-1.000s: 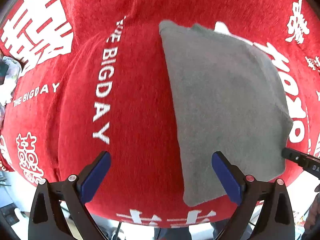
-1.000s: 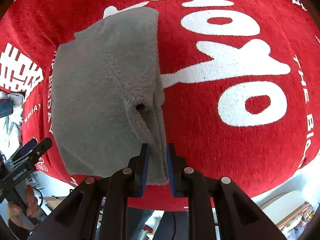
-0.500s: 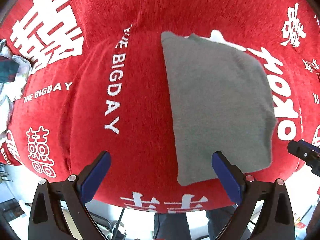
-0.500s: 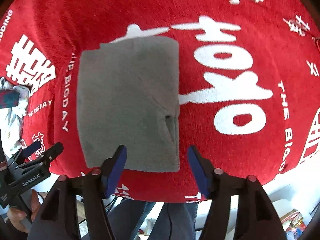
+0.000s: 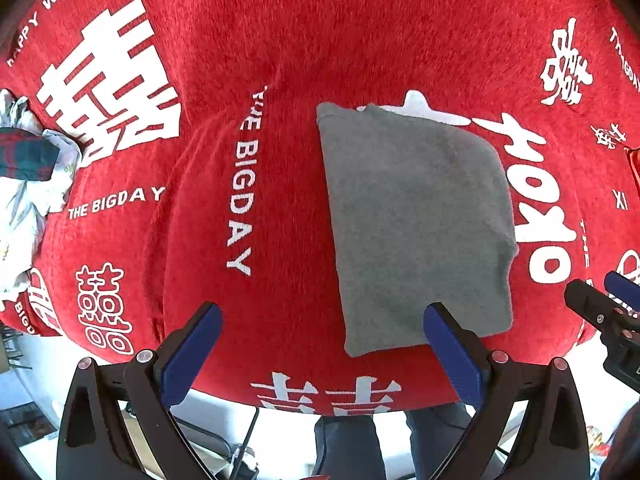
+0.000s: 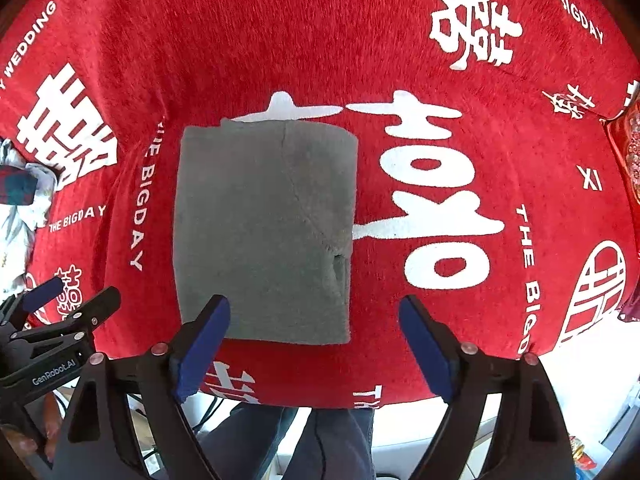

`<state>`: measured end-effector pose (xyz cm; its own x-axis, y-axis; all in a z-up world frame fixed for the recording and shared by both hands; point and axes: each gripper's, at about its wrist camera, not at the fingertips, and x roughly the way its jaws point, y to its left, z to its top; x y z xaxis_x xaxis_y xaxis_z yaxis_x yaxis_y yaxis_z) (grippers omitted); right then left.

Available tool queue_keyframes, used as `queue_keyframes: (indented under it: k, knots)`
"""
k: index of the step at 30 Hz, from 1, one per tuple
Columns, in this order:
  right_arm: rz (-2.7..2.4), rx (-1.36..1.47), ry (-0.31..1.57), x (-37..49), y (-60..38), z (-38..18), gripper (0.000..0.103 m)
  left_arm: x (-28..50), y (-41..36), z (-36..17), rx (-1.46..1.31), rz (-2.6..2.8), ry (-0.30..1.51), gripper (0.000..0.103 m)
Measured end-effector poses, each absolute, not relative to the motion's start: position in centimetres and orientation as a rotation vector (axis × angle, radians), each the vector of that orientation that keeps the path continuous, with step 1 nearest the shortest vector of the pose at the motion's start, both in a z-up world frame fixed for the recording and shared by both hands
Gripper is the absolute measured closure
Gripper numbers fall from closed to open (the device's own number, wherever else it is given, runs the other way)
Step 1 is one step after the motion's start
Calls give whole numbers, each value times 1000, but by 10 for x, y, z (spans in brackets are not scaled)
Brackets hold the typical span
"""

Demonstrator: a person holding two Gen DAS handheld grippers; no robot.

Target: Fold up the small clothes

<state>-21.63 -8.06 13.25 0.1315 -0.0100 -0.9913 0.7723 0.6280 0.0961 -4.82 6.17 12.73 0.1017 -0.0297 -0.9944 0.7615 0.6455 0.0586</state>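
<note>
A red cloth (image 6: pixel 400 32) printed with white characters and "THE BIGDAY" covers the table, its near edge hanging over the person's legs. The right gripper (image 6: pixel 314 340) hovers over that near edge with its jaws spread wide and nothing between them; its left blue pad sits over the near edge of the grey garment (image 6: pixel 264 232). The left gripper (image 5: pixel 322 350) hangs alongside, jaws equally wide and empty, its right pad over the garment's near right part. The garment lies flat in the middle of the cloth as a neat rectangle, with a seam and a small hole near its right edge. At the far left sits a pile (image 5: pixel 24 184) of other clothes. The fold looks just laid and released. Next would likely be another fold, needing a pinch at a near corner, or moving the piece aside.
</note>
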Motion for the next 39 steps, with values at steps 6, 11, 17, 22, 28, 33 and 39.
queue_keyframes:
  k: [6,11,17,22,28,33,39]
  knots:
    - [-671,690,1328,-215,-80,143,14,-50,62,138,669,-648,1354,2]
    - [-676,688,1328,-213,-79,149,14,-51,64,145,682,-652,1335,2]
    - [-684,692,1324,-211,-82,155,14,-50,61,150,673,-653,1332,2]
    - [-691,698,1327,-210,-87,155,14,-48,57,152,673,-660,1327,2]
    - [-686,701,1332,-209,-89,155,14,-48,52,152,681,-659,1323,2]
    - [-686,700,1332,-208,-90,156,14,-48,50,153,683,-660,1323,2]
    - [-686,701,1334,-208,-92,155,13,-48,50,153,687,-664,1319,2]
